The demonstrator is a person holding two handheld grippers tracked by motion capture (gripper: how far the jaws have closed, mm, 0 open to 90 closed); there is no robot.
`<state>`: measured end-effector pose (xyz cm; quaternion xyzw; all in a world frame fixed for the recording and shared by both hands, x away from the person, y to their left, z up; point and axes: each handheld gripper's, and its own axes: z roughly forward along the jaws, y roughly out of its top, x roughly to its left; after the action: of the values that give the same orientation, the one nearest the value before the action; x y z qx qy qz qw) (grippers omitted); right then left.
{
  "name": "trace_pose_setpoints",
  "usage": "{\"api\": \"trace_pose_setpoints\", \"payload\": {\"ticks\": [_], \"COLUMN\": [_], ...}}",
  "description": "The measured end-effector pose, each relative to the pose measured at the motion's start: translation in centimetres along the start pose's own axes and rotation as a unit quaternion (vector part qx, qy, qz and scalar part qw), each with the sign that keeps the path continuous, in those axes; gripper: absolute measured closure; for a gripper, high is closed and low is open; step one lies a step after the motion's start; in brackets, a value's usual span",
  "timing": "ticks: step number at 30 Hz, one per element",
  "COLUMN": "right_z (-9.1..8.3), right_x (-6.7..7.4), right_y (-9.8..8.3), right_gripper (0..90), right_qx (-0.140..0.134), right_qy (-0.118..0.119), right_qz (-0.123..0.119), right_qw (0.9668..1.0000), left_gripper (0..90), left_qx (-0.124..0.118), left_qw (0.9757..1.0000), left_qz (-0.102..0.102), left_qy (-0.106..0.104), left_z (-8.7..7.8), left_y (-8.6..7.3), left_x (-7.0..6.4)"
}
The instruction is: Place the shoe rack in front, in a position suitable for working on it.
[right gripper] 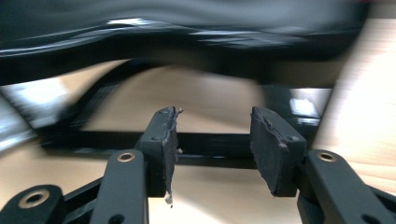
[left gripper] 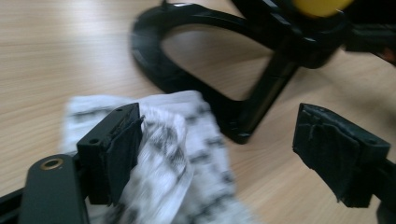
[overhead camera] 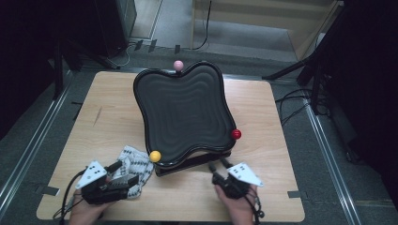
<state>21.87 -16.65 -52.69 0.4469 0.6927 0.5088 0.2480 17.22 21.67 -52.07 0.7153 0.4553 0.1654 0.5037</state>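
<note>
Left gripper view | left gripper (left gripper: 217,140) released | patterned cloth (left gripper: 187,158) against one pad, on table (left gripper: 56,51)

Motion is blurring the black tray (right gripper: 187,28) above the stand (right gripper: 196,140); the picture's edge is cutting off the yellow ball (left gripper: 320,5) above that stand.

Black rippled tray (overhead camera: 183,112) with pink (overhead camera: 178,65), red (overhead camera: 236,134), yellow balls (overhead camera: 155,156); white cloth (overhead camera: 136,161), black-patterned; pale wood table (overhead camera: 263,187).
</note>
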Motion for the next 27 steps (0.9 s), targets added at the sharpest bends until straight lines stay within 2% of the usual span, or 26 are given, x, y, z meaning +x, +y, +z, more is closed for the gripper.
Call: {"api": "trace_pose_setpoints", "payload": {"ticks": [1,2,3,4,5,6,7,9,10,12,14,16,17,18,19,21,24,25,26,27], "right_z": [0.4,0.7,1.1,1.5,2.0,2.4,2.7,3.5,3.5,4.1,4.4,4.2,4.0,3.8,3.5,2.9,2.1,1.3,1.3,0.5], "right_x": [-2.4,-3.0,-3.7,-4.3,-4.8,-5.1,-5.4,-5.6,-5.6,-5.8,-6.0,-6.1,-6.1,-5.9,-5.8,-5.5,-5.1,-4.7,-4.7,-4.3], "right_y": [0.3,0.4,0.5,0.6,0.7,0.9,1.1,1.4,1.4,1.4,1.4,1.3,1.1,0.9,0.8,0.5,0.1,-0.3,-0.3,-0.7], "right_gripper": [49.8,47.2,45.1,45.0,44.9,45.0,46.1,49.8,49.8,56.9,68.3,73.8,74.1,74.2,74.2,74.2,74.1,74.0,74.0,73.8], "right_qx": [0.007,0.014,0.021,0.025,0.031,0.033,0.032,0.029,0.029,0.031,0.022,0.016,0.010,0.010,0.010,0.010,0.010,0.012,0.012,0.012], "right_qy": [-0.031,-0.037,-0.049,-0.059,-0.063,-0.068,-0.071,-0.064,-0.064,-0.056,-0.051,-0.032,-0.024,-0.019,-0.014,-0.001,0.006,0.010,0.010,0.013], "right_qz": [0.011,0.012,0.011,0.011,0.012,0.010,0.005,-0.010,-0.010,-0.018,-0.015,-0.005,-0.009,-0.010,-0.011,-0.014,-0.014,-0.013,-0.013,-0.008], "right_qw": [0.9995,0.9991,0.9985,0.9979,0.9975,0.9971,0.9970,0.9975,0.9975,0.9978,0.9983,0.9994,0.9996,0.9997,0.9998,0.9999,0.9998,0.9998,0.9998,0.9998], "left_gripper": [22.7,24.7,26.7,29.0,30.9,31.7,31.9,34.1,34.1,41.4,48.2,59.3,67.4,69.2,69.9,70.4,70.8,70.8,70.7,70.4], "left_qx": [0.009,0.009,0.020,0.020,0.024,0.024,0.025,0.022,0.024,0.027,0.027,0.028,0.021,0.021,0.008,0.003,0.001,0.003,0.003,0.004], "left_qw": [0.9999,0.9999,0.9997,0.9997,0.9994,0.9994,0.9985,0.9982,0.9976,0.9968,0.9977,0.9979,0.9985,0.9985,0.9986,0.9984,0.9982,0.9981,0.9981,0.9984], "left_qz": [0.006,0.006,0.011,0.011,0.016,0.016,0.028,0.034,0.038,0.029,0.020,0.020,0.002,0.002,-0.016,-0.020,-0.017,-0.015,-0.015,-0.023], "left_qy": [-0.001,-0.001,0.007,0.007,0.022,0.022,0.041,0.043,0.052,0.069,0.058,0.055,0.051,0.051,0.049,0.053,0.058,0.059,0.059,0.051], "left_z": [1.2,1.2,2.4,2.4,3.2,3.2,3.8,4.0,4.3,4.9,5.4,5.8,6.0,6.0,6.1,6.3,6.5,6.7,6.7,7.1], "left_y": [0.0,0.0,0.0,0.0,0.3,0.3,0.6,0.9,1.0,1.2,1.3,1.2,1.2,1.2,1.3,1.5,1.7,1.9,1.9,2.3], "left_x": [-1.0,-1.0,-1.7,-1.7,-2.4,-2.4,-3.1,-3.4,-3.6,-3.7,-3.6,-3.6,-3.4,-3.4,-2.8,-2.3,-1.8,-1.4,-1.4,-0.7]}}
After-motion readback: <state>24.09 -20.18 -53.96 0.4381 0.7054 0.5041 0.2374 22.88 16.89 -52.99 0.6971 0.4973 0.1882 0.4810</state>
